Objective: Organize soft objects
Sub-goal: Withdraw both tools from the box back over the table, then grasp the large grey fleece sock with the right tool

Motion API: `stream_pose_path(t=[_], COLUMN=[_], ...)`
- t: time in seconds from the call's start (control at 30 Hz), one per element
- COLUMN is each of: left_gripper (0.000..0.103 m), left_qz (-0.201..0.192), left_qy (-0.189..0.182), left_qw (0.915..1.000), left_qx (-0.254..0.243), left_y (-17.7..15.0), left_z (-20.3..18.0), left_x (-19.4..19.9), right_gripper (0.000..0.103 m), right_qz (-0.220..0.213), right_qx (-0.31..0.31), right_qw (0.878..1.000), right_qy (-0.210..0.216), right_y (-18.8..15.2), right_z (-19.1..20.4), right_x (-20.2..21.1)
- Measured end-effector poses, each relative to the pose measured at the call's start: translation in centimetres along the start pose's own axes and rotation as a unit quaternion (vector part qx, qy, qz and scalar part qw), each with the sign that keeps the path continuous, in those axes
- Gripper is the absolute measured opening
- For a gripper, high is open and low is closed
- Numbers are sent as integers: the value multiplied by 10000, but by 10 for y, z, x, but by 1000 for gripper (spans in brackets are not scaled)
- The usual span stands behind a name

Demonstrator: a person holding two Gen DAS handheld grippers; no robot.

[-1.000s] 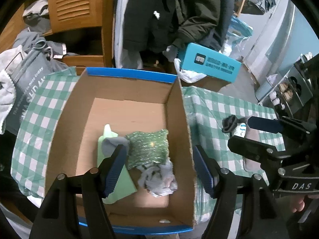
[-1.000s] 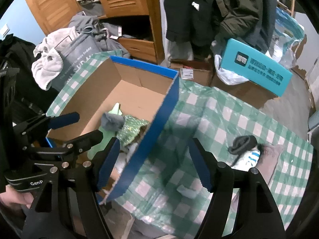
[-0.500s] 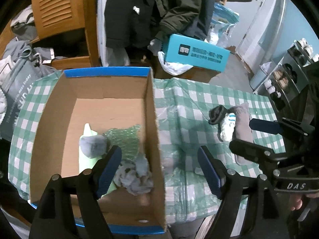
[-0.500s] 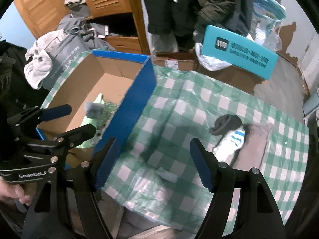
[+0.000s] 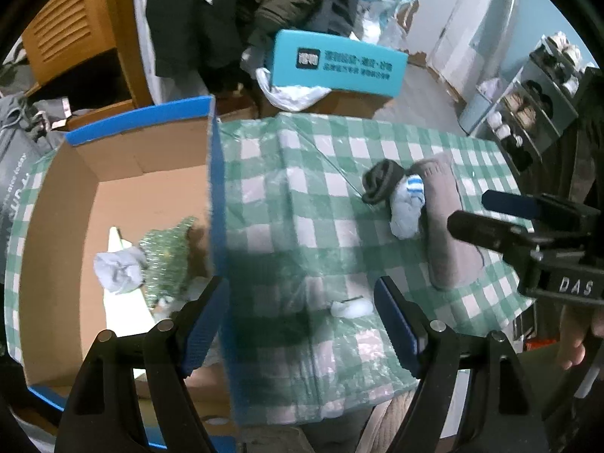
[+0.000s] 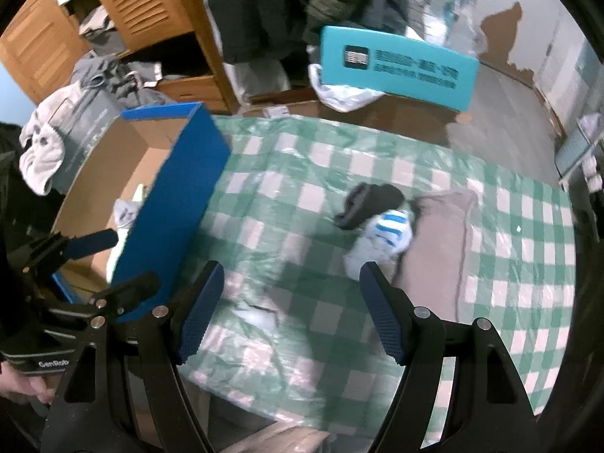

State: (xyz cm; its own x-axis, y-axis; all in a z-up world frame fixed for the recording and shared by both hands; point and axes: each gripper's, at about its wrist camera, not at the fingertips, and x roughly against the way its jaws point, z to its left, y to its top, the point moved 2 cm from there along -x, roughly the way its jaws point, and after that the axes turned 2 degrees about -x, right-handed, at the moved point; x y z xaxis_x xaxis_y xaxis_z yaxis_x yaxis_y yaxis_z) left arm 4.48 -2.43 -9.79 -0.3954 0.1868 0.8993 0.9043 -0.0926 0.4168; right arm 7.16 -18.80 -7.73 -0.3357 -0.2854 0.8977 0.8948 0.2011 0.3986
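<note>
Left gripper (image 5: 300, 311) held above the green checked counter (image 5: 287, 204), jaws wide apart and just been opening, nothing between them but cloth and a small white scrap (image 5: 351, 307) lying near the right pad. Right gripper (image 6: 288, 311) also spread wide over the counter, jaws holding nothing, the same white scrap (image 6: 258, 317) low between them toward the left pad. Toward 9 o'clock in the left wrist view, an open cardboard box (image 5: 124, 173) with blue rim, standing on the counter, its inside laid bare: a crumpled grey cloth (image 5: 119, 270), a glittery green sponge (image 5: 166, 256) just beside it, and a pale green sheet (image 5: 117, 313) under both. From the right wrist view, mostly the blue outer wall of that box at 9 o'clock, only a sliver of the grey cloth (image 6: 126, 209) and pale sheet showing past its edge; sponge hidden. Toward 2 o'clock of the left view, 3 soft things touching on the counter: a dark rolled sock (image 5: 381, 181), a white sock with blue stripes (image 5: 407, 207), and a long taupe cloth (image 5: 443, 222). Clearer from the right view at 1 o'clock: dark sock (image 6: 370, 204), striped sock (image 6: 383, 239) just beyond the right pad, taupe cloth (image 6: 439, 249) alongside. Teal carton (image 6: 396, 66) at 12 o'clock beyond the counter, on brown boxes. Shoe rack (image 5: 536, 94) seen only by the left camera; wooden louvred doors (image 6: 139, 3) and heaped laundry (image 6: 45, 147) plainer from the right.
</note>
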Motion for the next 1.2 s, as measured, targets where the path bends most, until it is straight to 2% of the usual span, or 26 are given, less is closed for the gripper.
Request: stream_pose_path(t=[0.23, 0.63, 1.2], left_gripper=[80, 80, 80], left_qz=[139, 483, 713], left_qy=[20, 5, -159], left_qw=[9997, 9980, 9972], left_qx=[-196, -399, -140], left_y=[3, 2, 17], left_z=[-22, -45, -42], left_x=[-16, -48, -89], right_gripper=[74, 74, 74], right_qz=[21, 260, 618], right_qx=[-327, -606, -1059], right_qw=[9991, 9965, 9883], right_qy=[-266, -505, -908], right_y=[-8, -23, -30], right_z=[-39, -78, -116], right_x=[-2, -16, -66])
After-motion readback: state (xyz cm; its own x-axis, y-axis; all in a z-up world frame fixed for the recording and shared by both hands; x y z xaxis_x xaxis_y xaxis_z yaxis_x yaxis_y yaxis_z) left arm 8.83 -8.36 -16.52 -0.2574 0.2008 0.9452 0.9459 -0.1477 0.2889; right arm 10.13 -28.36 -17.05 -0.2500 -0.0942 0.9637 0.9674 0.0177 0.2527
